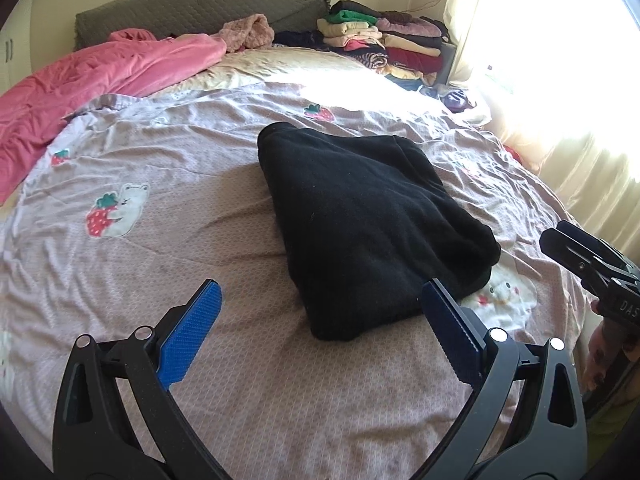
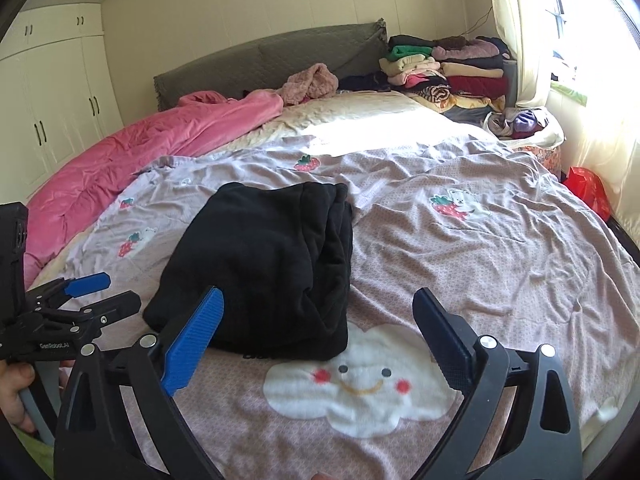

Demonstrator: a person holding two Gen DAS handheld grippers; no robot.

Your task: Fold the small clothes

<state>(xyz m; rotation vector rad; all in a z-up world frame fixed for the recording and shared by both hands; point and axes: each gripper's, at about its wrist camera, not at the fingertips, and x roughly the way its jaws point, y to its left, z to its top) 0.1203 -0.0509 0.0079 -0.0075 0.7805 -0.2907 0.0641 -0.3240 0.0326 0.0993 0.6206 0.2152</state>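
Black garment [image 1: 372, 224], folded into a compact bundle, lies mid-bed [image 1: 200, 240] on the lilac cover, apparently finished and set down. Left tongs [image 1: 320, 312] and right tongs [image 2: 318, 320] both gape empty, angled downward just short of its near edge.

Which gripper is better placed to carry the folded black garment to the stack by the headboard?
Probably the right gripper: the stack of folded clothes lies on its side of the bed, and the folded black garment sits just ahead of its open fingers. The left gripper is similarly near, so the edge is slight.
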